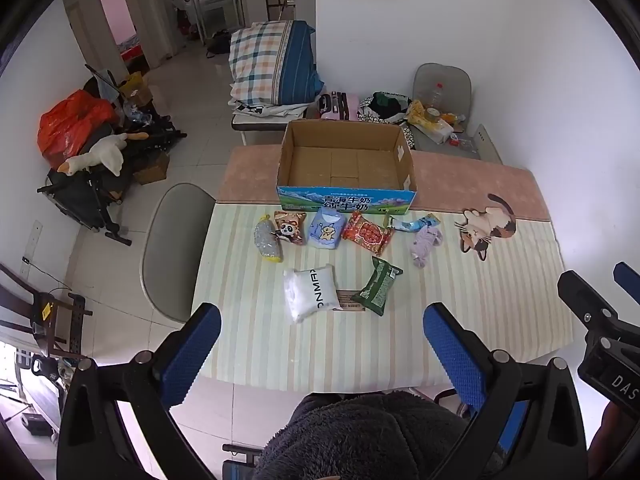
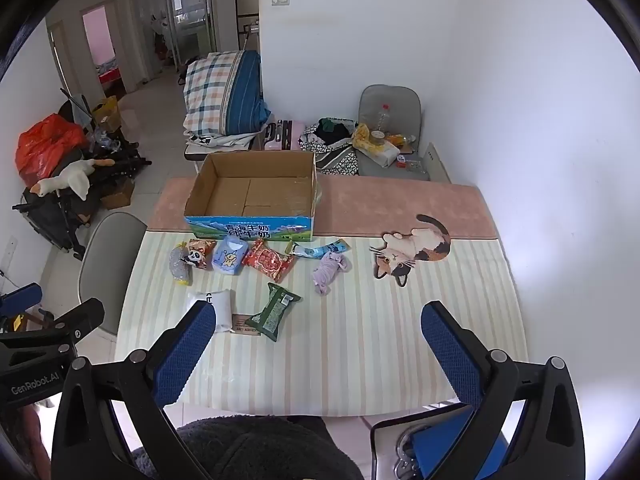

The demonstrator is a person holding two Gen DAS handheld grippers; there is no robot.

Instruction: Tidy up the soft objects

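My left gripper [image 1: 322, 354] and right gripper [image 2: 318, 350] both hang over the near edge of the tabletop [image 1: 460, 280], jaws spread wide, nothing between them. My right finger pad [image 2: 184, 354] covers part of the white pouch [image 2: 222, 310] in the right wrist view; its print is cut off there and only partly readable in the left wrist view [image 1: 310, 292]. A flat brown card [image 1: 350, 300] is half buried under the white pouch and the green packet [image 1: 380, 286]; text on it too small to read.

Cardboard box [image 1: 346, 196] sits open at the far side on the pink mat, long axis left-right, nothing visible inside. Just in front of it, a row runs left-right: silver-yellow pouch [image 1: 267, 238] lying long axis near-far, panda snack bag [image 1: 290, 227] touching it, blue tissue pack [image 1: 326, 228], red snack bag [image 1: 367, 234] tilted, blue-white tube packet [image 1: 414, 224] lying left-right, purple plush [image 1: 426, 244] slumped on a diagonal just beneath it. The green packet lies nearer me, long axis diagonal, far end toward the right. Cat picture [image 1: 488, 226] on the cloth at right, head toward me.

Dark fuzzy garment [image 1: 360, 432] blocks the bottom of both views.
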